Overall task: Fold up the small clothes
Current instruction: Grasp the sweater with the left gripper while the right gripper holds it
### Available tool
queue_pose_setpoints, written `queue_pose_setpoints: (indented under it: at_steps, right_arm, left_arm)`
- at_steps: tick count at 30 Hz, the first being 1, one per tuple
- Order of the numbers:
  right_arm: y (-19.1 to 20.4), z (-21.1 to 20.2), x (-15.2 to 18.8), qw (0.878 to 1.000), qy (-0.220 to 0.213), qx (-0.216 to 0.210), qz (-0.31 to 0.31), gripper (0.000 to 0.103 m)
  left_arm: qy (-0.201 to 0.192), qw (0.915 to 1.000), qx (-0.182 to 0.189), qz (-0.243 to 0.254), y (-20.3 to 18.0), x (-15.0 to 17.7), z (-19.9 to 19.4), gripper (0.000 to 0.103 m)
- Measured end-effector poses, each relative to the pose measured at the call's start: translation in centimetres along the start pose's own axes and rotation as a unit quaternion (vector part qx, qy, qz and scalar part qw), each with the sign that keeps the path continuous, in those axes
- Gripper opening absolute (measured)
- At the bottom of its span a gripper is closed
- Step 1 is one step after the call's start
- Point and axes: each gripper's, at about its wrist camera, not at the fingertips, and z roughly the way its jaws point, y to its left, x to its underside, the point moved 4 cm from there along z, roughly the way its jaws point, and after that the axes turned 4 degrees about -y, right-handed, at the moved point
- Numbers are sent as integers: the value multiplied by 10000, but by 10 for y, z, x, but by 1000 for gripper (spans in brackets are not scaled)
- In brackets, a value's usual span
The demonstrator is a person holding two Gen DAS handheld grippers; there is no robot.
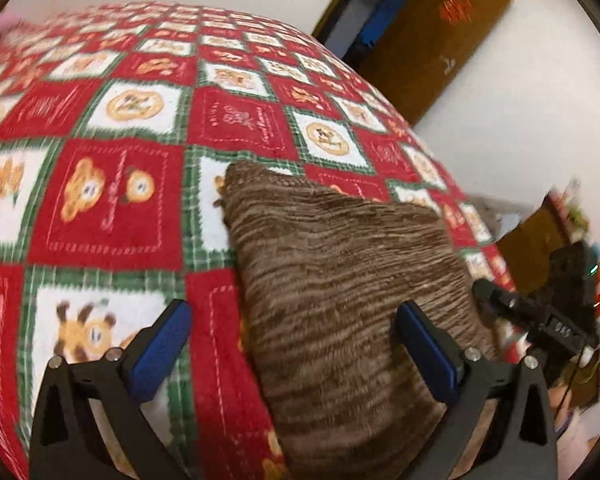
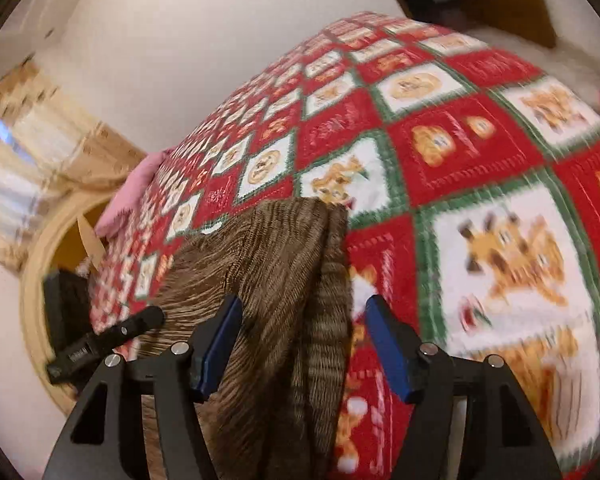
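Observation:
A brown striped knit garment [image 1: 340, 280] lies folded on a red, white and green bear-print blanket [image 1: 112, 200]. My left gripper [image 1: 292, 316] is open above the garment's near left edge, holding nothing. In the right wrist view the same garment [image 2: 268, 264] lies with a folded edge running up its right side, on the blanket [image 2: 480, 160]. My right gripper [image 2: 300, 312] is open above that edge and empty. The right gripper also shows at the right of the left wrist view [image 1: 540, 312]; the left gripper shows at the left of the right wrist view [image 2: 104, 340].
A brown door [image 1: 428, 48] stands in the white wall past the bed's far right corner. A pink cloth [image 2: 128, 196] lies at the bed's far left edge. Curtains [image 2: 28, 152] hang at the left. Clutter [image 1: 572, 240] sits beside the bed at right.

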Motion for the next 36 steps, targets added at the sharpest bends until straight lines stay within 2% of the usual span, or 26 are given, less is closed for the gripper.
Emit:
queue_pose_setpoints:
  at_steps: [4,9,12,14,15,16,20,26,28,29,32,34,35,36]
  right_arm:
    - [8,19,-11,9992,180,-190,-295,78]
    - [4,35,-26,9982,171,-494,-295,78]
    - [12,41,-25,9973,160,-276,-666,77]
    - [23,44,-21,9946,118,17,-1034,73]
    - [26,44,-20,9938,117,-24,-1106,61]
    - [29,45,-18,9931,162,-205,-1141,44]
    - [27,46,-19,9936,173,-269,-1083,44]
    - [17,54,-24,9959,314,-569,-631,49]
    - [20,56,-23,9957,322,-508,-710,50]
    - [22,56,-23,9955,299,-442,-790,49]
    - [31,54,-20,9939,175,-194,-1067,44]
    - [34,51,-19,9929,83,-99,-1185,37]
    - [37,49,-18,9916,15,-6,-1291,36]
    - [39,47,-18,9904,-35,78,-1379,34]
  left_arm:
    - [-97,9998,-57,177,-2,-10,13,103]
    - [-153,9993,-290,152,-1,-25,28,103]
    - [-150,9961,-695,520,-11,-25,35,103]
    - [-166,9952,-782,559,-11,-25,35,103]
    - [-164,9954,-772,546,-10,-25,35,103]
    - [-164,9955,-764,534,-9,-25,35,103]
    - [-186,9950,-797,572,-10,-25,34,103]
    - [-163,9951,-791,572,-12,-27,38,103]
    - [-226,9947,-789,620,-14,-27,36,95]
    - [-300,9942,-725,730,-20,-26,35,83]
    - [-464,9906,-711,1068,-36,-24,32,53]
    - [-557,9877,-896,1158,-41,-24,31,45]
    - [-617,9864,-1013,1141,-40,-25,30,36]
    - [-642,9859,-1072,1112,-39,-25,30,35]
